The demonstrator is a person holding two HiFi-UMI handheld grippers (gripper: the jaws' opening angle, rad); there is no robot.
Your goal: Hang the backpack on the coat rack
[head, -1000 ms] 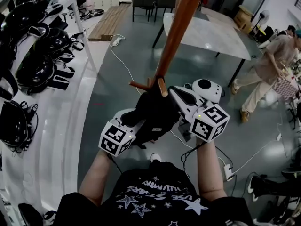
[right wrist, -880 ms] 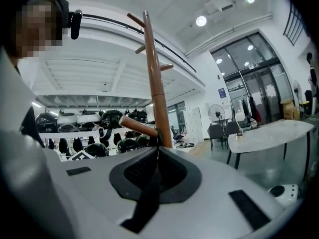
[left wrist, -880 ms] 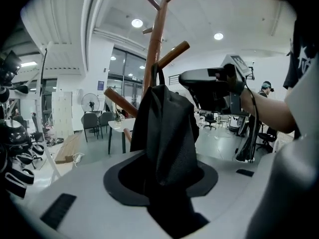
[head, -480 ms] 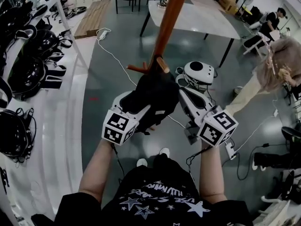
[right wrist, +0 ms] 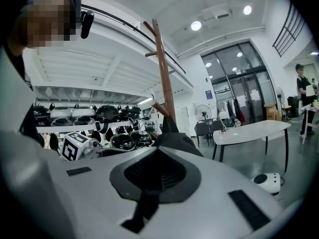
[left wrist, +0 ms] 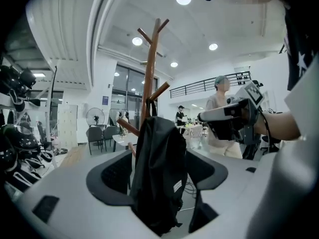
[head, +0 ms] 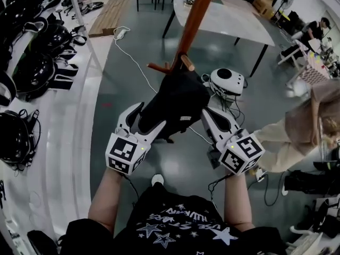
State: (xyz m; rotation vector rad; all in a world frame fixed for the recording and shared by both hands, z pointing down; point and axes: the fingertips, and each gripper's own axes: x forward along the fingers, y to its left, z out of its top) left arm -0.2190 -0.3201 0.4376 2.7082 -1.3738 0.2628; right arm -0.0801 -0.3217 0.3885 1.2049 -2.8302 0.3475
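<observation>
The black backpack point(head: 178, 100) hangs by its top from a lower peg of the brown wooden coat rack point(head: 194, 20). My left gripper point(head: 144, 118) is at the bag's lower left; its jaws are opening wide. In the left gripper view the backpack point(left wrist: 159, 148) hangs between the pads point(left wrist: 113, 176) below the rack's pole point(left wrist: 149, 68), with gaps on both sides. My right gripper point(head: 206, 111) is shut just right of the bag with nothing seen in it. In the right gripper view the shut gripper point(right wrist: 157, 153) points at the bag's top point(right wrist: 177, 141) and the pole point(right wrist: 163, 68).
White shelves with several black helmets point(head: 32, 62) run along the left. A white table point(head: 228, 25) stands behind the rack. A white round device point(head: 226, 81) and cables lie on the floor by the rack's base. A person point(head: 303, 132) bends at the right.
My left gripper's jaws have spread open and drawn back down-left from the backpack, which stays hanging on the peg. The right gripper has shifted slightly. The person at the right has walked nearer.
</observation>
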